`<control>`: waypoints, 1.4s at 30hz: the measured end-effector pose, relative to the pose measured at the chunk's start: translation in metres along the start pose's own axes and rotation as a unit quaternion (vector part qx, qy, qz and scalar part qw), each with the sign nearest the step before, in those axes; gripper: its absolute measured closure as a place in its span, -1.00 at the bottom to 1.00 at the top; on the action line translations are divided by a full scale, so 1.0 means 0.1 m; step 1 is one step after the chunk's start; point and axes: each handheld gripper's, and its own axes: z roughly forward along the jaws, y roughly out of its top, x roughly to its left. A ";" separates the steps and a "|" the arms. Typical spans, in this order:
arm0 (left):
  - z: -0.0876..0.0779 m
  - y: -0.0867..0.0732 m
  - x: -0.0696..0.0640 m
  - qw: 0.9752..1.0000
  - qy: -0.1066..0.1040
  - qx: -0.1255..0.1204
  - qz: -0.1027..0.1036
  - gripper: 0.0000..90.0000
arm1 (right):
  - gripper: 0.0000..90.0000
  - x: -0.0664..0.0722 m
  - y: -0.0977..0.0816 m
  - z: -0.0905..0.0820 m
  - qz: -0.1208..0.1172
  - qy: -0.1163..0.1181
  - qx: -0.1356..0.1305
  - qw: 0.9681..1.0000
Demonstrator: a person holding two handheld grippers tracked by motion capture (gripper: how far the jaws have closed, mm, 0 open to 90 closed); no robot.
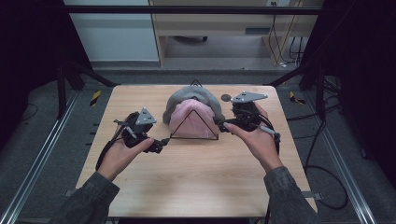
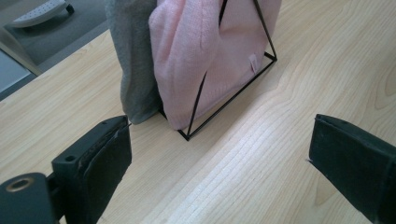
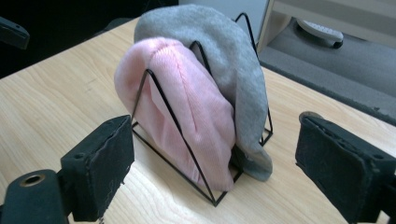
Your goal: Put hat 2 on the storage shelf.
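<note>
A black wire rack (image 1: pixel 194 136) stands upright on the wooden table (image 1: pixel 196 177) and carries two knit hats. The pink hat (image 1: pixel 189 116) hangs in the front slot, the grey hat (image 1: pixel 187 98) behind it. In the left gripper view the pink hat (image 2: pixel 205 51) and grey hat (image 2: pixel 133 65) rise beyond the rack's corner (image 2: pixel 187 137). My left gripper (image 1: pixel 161 144) sits low at the rack's left front corner, jaws open and empty. My right gripper (image 1: pixel 223 125) is at the rack's right end, open too, with the pink hat (image 3: pixel 187 116) and grey hat (image 3: pixel 233 65) ahead of its jaws.
A small dark round object (image 1: pixel 226 97) lies on the table behind the right gripper. Black frame posts stand at both sides of the table, and cables run over the floor at right. A wooden cabinet stands beyond the far edge.
</note>
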 end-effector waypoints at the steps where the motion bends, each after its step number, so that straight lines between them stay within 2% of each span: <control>1: 0.00 -0.01 -0.01 1.000 -0.001 -0.001 0.000 -0.89 | -0.75 -0.01 -0.01 0.00 0.001 -0.001 0.004 1.000; 5: 0.00 -0.07 -0.03 1.000 -0.003 -0.002 -0.001 -0.89 | -0.77 -0.05 -0.06 -0.03 0.004 0.000 0.008 1.000; 9: -0.02 -0.21 -0.02 1.000 0.002 0.009 0.007 -0.89 | -0.77 -0.07 -0.18 -0.08 -0.001 -0.003 0.017 1.000; 10: -0.02 -0.21 -0.02 1.000 0.002 0.009 0.007 -0.89 | -0.77 -0.07 -0.22 -0.10 -0.001 -0.004 0.020 1.000; 13: -0.02 -0.36 0.03 1.000 0.023 0.017 0.004 -0.91 | -0.78 -0.10 -0.34 -0.15 -0.001 -0.005 0.029 1.000; 14: -0.02 -0.41 0.05 0.999 0.027 0.023 0.008 -0.92 | -0.78 -0.10 -0.39 -0.16 -0.001 -0.005 0.033 0.999; 20: 0.08 -0.63 0.12 0.999 0.020 0.045 -0.001 -0.91 | -0.79 -0.15 -0.70 -0.18 -0.003 -0.008 0.054 0.999; 28: 0.29 -0.91 0.16 0.997 0.007 0.079 -0.009 -0.90 | -0.79 -0.26 -1.12 -0.11 0.025 -0.010 0.084 0.996; 31: 0.33 -0.99 0.19 0.996 0.005 0.085 -0.018 -0.90 | -0.78 -0.29 -1.26 -0.08 0.040 -0.008 0.094 0.995; 38: 0.40 -1.14 0.23 0.995 -0.001 0.096 -0.031 -0.90 | -0.78 -0.33 -1.49 0.02 0.062 -0.002 0.116 0.991; 42: 0.43 -1.18 0.24 0.994 -0.001 0.099 -0.036 -0.90 | -0.77 -0.33 -1.58 0.08 0.066 0.001 0.129 0.989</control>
